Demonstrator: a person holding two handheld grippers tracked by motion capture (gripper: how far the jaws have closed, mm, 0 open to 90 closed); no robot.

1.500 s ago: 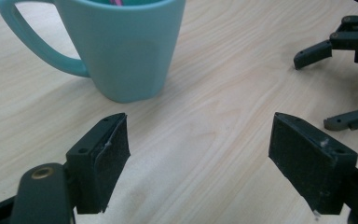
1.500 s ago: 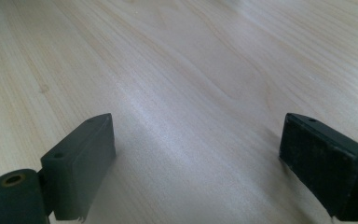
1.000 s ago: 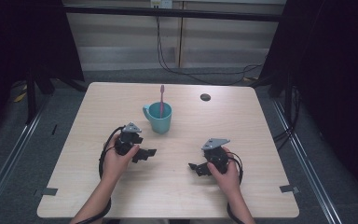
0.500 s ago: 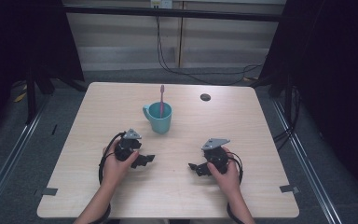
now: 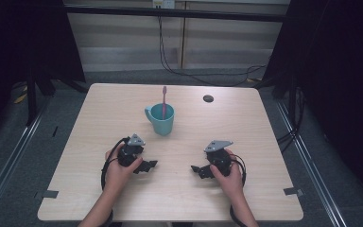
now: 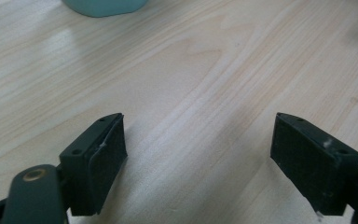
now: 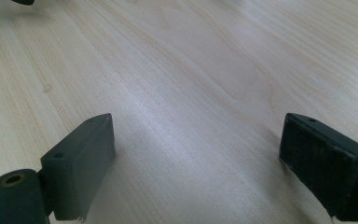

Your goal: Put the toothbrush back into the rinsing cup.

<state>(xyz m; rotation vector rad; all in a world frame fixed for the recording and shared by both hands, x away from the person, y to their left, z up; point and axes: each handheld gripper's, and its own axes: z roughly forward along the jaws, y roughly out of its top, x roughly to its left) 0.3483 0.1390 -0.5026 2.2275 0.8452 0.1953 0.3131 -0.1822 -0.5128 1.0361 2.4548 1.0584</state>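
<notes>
Right now both tongs sit low over the table (image 5: 264, 189), jaws spread wide with nothing between them. The left gripper (image 5: 150, 165) points inward toward the middle of the board; in the left gripper view its jaws have just been opening a little further, and bare wood grain lies between the pads (image 6: 103, 161). The right gripper (image 5: 196, 169) faces it from the other side, equally spread, with plain tabletop between its pads (image 7: 85, 158).

Beyond them, near the table's centre, stands the teal mug (image 5: 161, 118), its handle turned left, with the pink toothbrush (image 5: 164, 97) leaning upright inside. It stands nearer the left gripper, though well apart from both.

A likely slip: a reach from low down could knock the mug's wall and tip it, or a pinch on the thin brush stem could drag the mug along, since the brush rests loosely.

From the high view both hands and the mug's position are plain; the left gripper view catches just the mug's base (image 6: 103, 6) at its top edge. A small dark disc (image 5: 208, 98) lies farther back.
</notes>
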